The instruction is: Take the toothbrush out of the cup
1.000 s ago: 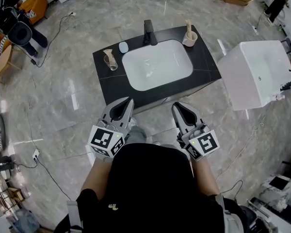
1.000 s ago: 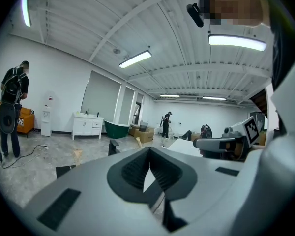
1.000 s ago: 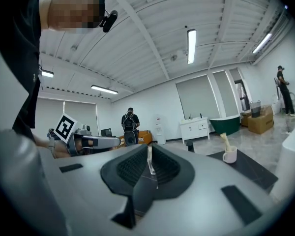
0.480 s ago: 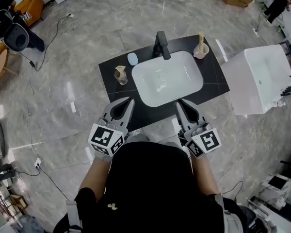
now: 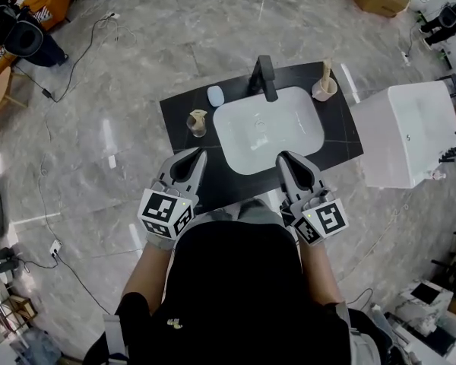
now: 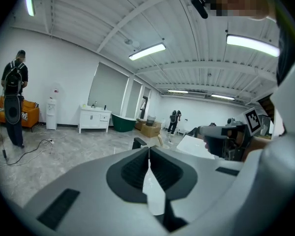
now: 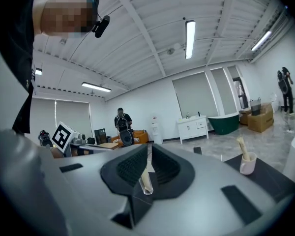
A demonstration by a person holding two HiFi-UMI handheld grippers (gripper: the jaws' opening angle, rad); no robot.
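My left gripper (image 5: 198, 153) and my right gripper (image 5: 282, 157) are both pinched fully shut, jaws meeting, with nothing caught between them. I hold them side by side, touching nothing, their tips showing over the near edge of the black counter (image 5: 179, 112). Just beyond them lies the white basin (image 5: 267, 131). A clear glass (image 5: 197, 122) stands to its left, and the dark tap (image 5: 264, 77) rises behind it. At the counter's far right corner sits the cup (image 5: 324, 90). The toothbrush (image 5: 326, 70) stands in it, well apart from both my grippers.
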